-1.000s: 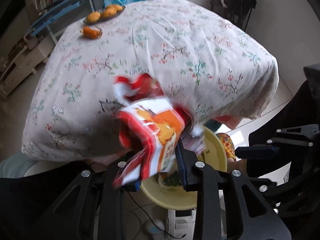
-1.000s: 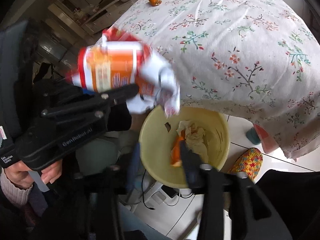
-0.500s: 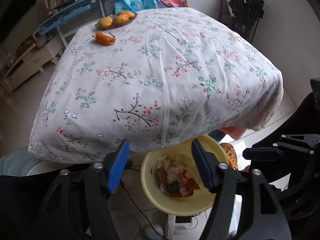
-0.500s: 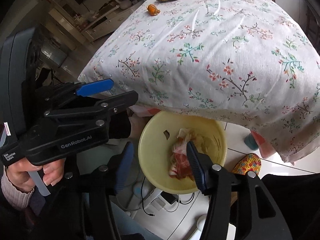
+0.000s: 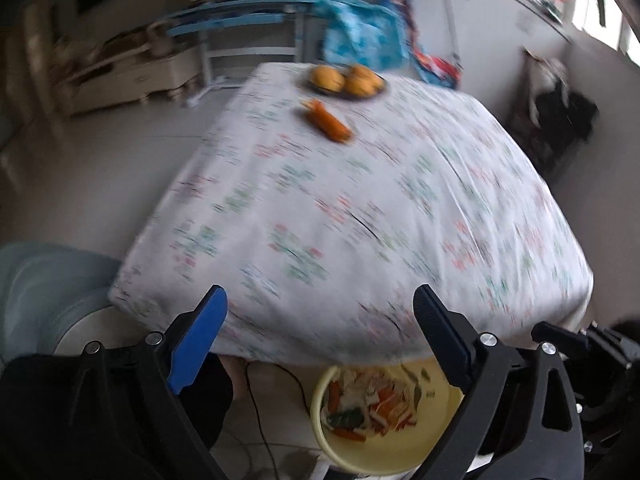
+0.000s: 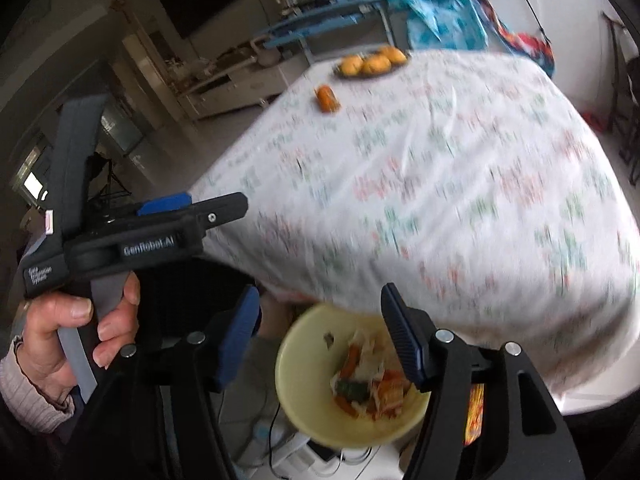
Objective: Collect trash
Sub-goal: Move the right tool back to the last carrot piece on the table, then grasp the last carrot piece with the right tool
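Several crumpled wrappers (image 6: 374,384), orange, white and green, lie heaped in a pale yellow bin (image 6: 304,408) that stands on the floor just under the near edge of a table; any print on them is too blurred to read. White lettering reading "GenRobot.AI" runs along the black body of the left gripper (image 6: 192,206), as seen from the right wrist; a smaller white label near its handle cannot be made out. That gripper's jaws have just been opening and now stand spread wide, one blue pad and one black, with nothing between them and nothing touched; from its own camera the left gripper (image 5: 320,336) frames the table's edge and the bin below. A hand (image 6: 60,344) in a pale knitted cuff grips its grey handle. The right gripper (image 6: 320,336) has also just been opening its jaws; they stand well apart above the bin, empty and clear of the trash. A flowered white tablecloth (image 5: 360,208) drapes over the table. At its far end sits a dark plate of round orange fruit (image 5: 346,80), with a single orange piece (image 5: 330,122) lying just beside it. Beyond the table, blue cloth (image 6: 440,16) hangs over a blue frame.
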{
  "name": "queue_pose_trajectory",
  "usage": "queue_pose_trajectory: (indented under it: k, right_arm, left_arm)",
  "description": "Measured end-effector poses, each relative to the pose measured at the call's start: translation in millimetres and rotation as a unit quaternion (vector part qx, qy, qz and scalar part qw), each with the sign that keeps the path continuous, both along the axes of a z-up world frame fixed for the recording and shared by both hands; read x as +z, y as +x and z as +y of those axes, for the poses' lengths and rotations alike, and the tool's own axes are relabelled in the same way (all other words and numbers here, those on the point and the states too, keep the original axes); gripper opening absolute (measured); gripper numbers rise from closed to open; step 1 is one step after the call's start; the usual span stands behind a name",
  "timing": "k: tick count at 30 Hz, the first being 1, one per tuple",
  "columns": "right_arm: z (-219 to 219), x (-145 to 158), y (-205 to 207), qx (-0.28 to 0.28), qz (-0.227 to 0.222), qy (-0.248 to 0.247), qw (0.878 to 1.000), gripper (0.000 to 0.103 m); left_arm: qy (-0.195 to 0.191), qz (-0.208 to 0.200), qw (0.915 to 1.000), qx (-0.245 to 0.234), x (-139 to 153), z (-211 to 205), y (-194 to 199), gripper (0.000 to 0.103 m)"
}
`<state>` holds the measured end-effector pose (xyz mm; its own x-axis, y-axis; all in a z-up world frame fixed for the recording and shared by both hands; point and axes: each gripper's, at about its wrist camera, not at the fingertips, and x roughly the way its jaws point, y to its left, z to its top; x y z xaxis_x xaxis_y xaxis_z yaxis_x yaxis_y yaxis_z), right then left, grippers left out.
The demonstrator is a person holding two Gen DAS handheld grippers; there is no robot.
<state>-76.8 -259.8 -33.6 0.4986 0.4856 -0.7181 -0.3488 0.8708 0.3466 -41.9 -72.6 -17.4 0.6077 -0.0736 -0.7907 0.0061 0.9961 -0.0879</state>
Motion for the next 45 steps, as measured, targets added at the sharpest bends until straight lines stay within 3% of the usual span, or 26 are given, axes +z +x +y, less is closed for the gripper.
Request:
queue_pose_trajectory:
  k: [8, 12, 20, 25, 35, 41, 45]
  right_arm:
    - [42.2, 24.1, 89.0, 0.027, -0.039, -0.011, 0.999, 0.062]
    - [59.7, 22.6, 145.4, 0.025, -0.041, -0.025, 0.999, 0.062]
    - [83.4, 7.8, 215.8, 0.018, -0.035, -0.057, 0.998, 0.062]
    - [95.7, -1.1, 232.8, 0.028, -0.027, -0.071, 0.997, 0.062]
    - [100.0, -16.5, 245.1, 0.032, -0.004, -0.085, 0.996, 0.056]
    - [99.8, -19.4, 244.2, 0.032, -0.003, -0.09, 0.995, 0.046]
    - [99.4, -18.9, 241.9, 0.031, -0.006, -0.092, 0.995, 0.032]
  left_arm:
    - [-0.02, -0.034, 0.9962, 0.078, 31.2, 49.7, 54.6, 0.094]
    - [-0.019, -0.052, 0.9935, 0.1, 32.4, 61.4, 65.6, 0.095]
    - [-0.046, -0.026, 0.9914, 0.12, 19.6, 76.8, 74.6, 0.095]
    - [-0.064, -0.012, 0.9896, 0.128, 13.0, 83.0, 76.9, 0.095]
    - [-0.054, -0.006, 0.9922, 0.112, 9.5, 71.6, 77.2, 0.096]
    - [-0.047, -0.003, 0.9934, 0.105, 8.8, 67.1, 76.4, 0.096]
    - [-0.041, -0.003, 0.9941, 0.1, 8.9, 63.3, 75.9, 0.096]
